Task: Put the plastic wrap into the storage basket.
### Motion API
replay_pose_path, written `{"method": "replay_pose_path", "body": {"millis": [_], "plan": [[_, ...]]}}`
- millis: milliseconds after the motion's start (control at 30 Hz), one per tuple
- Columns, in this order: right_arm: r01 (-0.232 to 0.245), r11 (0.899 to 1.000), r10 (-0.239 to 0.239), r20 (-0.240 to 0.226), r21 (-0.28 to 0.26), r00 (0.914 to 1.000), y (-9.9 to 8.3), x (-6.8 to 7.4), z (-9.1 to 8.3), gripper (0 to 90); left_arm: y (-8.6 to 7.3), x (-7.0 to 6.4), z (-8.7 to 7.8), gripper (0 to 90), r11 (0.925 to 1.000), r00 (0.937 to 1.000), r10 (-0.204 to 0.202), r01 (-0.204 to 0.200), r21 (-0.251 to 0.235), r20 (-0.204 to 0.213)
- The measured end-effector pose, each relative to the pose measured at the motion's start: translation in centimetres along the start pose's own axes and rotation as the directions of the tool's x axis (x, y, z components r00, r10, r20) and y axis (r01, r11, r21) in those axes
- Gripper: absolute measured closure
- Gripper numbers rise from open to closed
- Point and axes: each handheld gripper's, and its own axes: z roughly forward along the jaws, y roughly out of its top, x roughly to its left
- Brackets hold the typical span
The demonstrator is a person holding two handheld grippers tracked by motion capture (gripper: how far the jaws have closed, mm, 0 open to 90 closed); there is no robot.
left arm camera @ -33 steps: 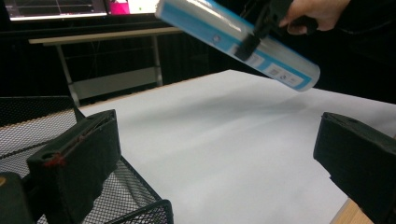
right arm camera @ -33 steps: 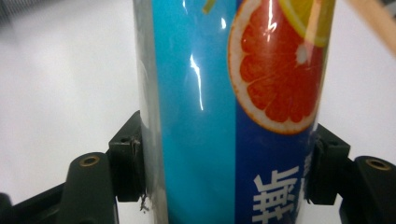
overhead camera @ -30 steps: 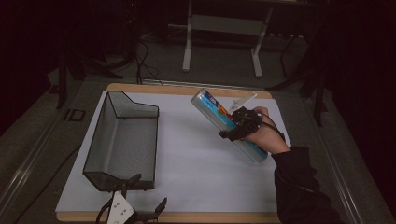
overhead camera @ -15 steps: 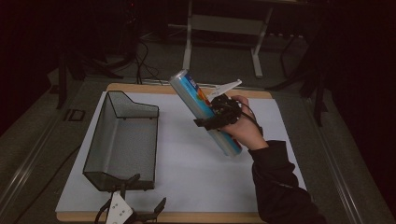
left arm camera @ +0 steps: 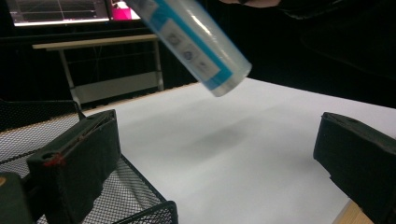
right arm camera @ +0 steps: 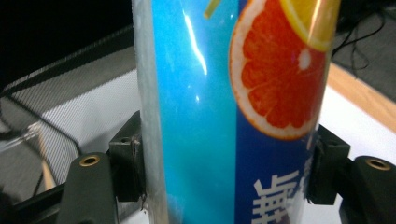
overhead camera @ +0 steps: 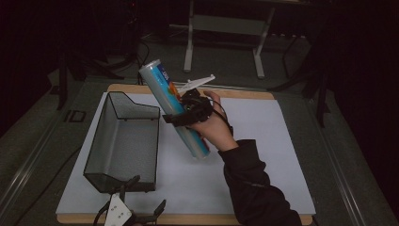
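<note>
Blue tube (overhead camera: 175, 109) now nearer mesh basket (overhead camera: 123, 141)

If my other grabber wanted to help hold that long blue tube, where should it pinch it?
Probably the bare lower stretch of the blue tube, just under the right gripper, which is shut on its middle. The tube is tilted in the air, its top leaning over the mesh basket. The open left gripper would come up from below, jaws across the round sides, since the flat end offers nothing to pinch.
</note>
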Motion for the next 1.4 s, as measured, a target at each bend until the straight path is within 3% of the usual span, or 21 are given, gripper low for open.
{"method": "replay_pose_path", "body": {"millis": [233, 333, 467, 600, 700, 767, 867, 933, 1033, 1100, 1233, 1333, 1400], "plan": [[-0.105, 0.991, 0.102, -0.039, -0.086, 0.994, 1.5, 1.4, 2.4, 31.8, 0.0, 0.1, -0.2, 1.1, 1.0, 1.0, 0.005, -0.005, -0.005, -0.004], [-0.165, 0.979, 0.159, -0.057, -0.118, 0.9856, 1.9, 1.7, 3.5, 31.8, 0.1, 0.3, -0.3, 1.1, 1.0, 1.0, 0.003, -0.003, -0.006, -0.009], [-0.204, 0.968, 0.199, -0.046, -0.147, 0.9788, 2.0, 2.3, 5.1, 31.8, 0.0, 0.3, -0.4, 1.2, 0.9999, 0.9999, 0.001, -0.002, -0.012, -0.011], [-0.294, 0.944, 0.283, -0.089, -0.149, 0.9549, 1.9, 2.6, 6.7, 31.9, 0.0, 0.4, -0.5, 1.2, 0.9999, 0.9999, 0.003, -0.003, -0.012, -0.01], [-0.316, 0.938, 0.306, -0.091, -0.141, 0.9478, 1.6, 3.1, 8.1, 31.8, 0.0, 0.4, -0.5, 1.2, 0.9999, 0.9999, 0.006, -0.006, -0.012, -0.011], [-0.342, 0.93, 0.329, -0.11, -0.138, 0.938, 1.3, 3.3, 8.9, 31.8, 0.0, 0.4, -0.5, 1.1, 0.9999, 0.9999, 0.009, -0.009, -0.012, -0.012], [-0.4, 0.906, 0.38, -0.153, -0.136, 0.9123, 0.7, 3.5, 10.0, 31.8, 0.0, 0.4, -0.5, 1.2, 0.9999, 0.9998, 0.014, -0.014, -0.005, -0.01], [-0.437, 0.888, 0.416, -0.152, -0.143, 0.8963, 0.3, 3.6, 10.6, 31.8, -0.1, 0.4, -0.5, 1.1, 0.9998, 0.9997, 0.021, -0.021, 0.0, -0.013], [-0.473, 0.869, 0.457, -0.131, -0.147, 0.8799, -0.3, 3.5, 11.4, 31.8, -0.1, 0.5, -0.5, 1.1, 0.9998, 0.9997, 0.018, -0.018, -0.001, -0.016], [-0.505, 0.852, 0.49, -0.13, -0.141, 0.8621, -0.7, 3.4, 11.7, 31.8, -0.1, 0.5, -0.6, 1.2, 0.9999, 0.9997, 0.017, -0.017, -0.002, -0.017], [-0.526, 0.842, 0.519, -0.084, -0.122, 0.8503, -1.8, 3.6, 12.3, 31.8, -0.1, 0.5, -0.5, 1.2, 0.9998, 0.9997, 0.018, -0.018, 0.0, -0.014], [-0.538, 0.837, 0.532, -0.084, -0.099, 0.8425, -2.7, 3.8, 12.8, 31.8, -0.1, 0.4, -0.5, 1.1, 0.9998, 0.9997, 0.022, -0.022, -0.001, -0.015], [-0.539, 0.838, 0.534, -0.077, -0.08, 0.8418, -3.1, 4.1, 13.2, 31.8, -0.1, 0.4, -0.5, 1.1, 0.9998, 0.9997, 0.022, -0.022, 0.0, -0.014]]}}
